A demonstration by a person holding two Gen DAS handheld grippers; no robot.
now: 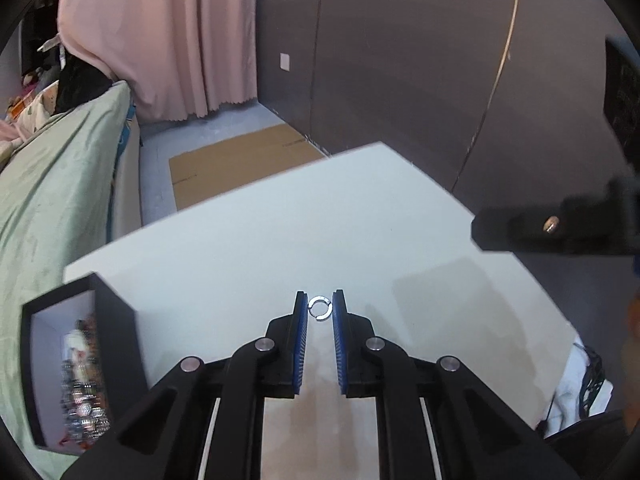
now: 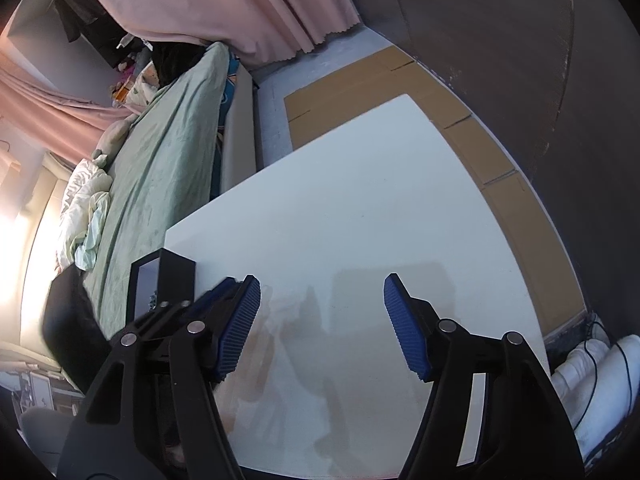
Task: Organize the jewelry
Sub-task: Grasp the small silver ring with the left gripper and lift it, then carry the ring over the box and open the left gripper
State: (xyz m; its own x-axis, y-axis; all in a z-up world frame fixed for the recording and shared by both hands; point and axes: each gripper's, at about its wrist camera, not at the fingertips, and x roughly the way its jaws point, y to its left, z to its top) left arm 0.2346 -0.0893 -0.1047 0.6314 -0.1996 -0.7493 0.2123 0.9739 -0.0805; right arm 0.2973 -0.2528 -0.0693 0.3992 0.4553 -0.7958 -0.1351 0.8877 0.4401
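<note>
Left gripper [image 1: 320, 307]: blue pads closed down to a narrow gap, with a small silver hoop earring [image 1: 319, 308] pinched between the tips. The earring's sides met both pads; its open gap faced the near-left. It was seen against the white table [image 1: 280, 232], roughly mid-width and toward the near side; whether it had cleared the tabletop could not be told.

Right gripper [image 2: 322, 292]: jaws stood wide apart, nothing between them, only bare tabletop beneath. In the left wrist view part of this gripper showed as a dark block at the far right edge.

Black box [image 1: 116, 320] sat at the near-left corner of the table, open side turned toward the left camera. Its pale interior held a blurred heap of small mixed pieces [image 1: 86, 380], presumably jewelry; single items could not be made out.

Surroundings: bed with green sheet [image 1: 48, 208] left of the table, pink curtain [image 1: 168, 32] at the far side, flattened cardboard [image 1: 240, 164] on the floor beyond the table.
</note>
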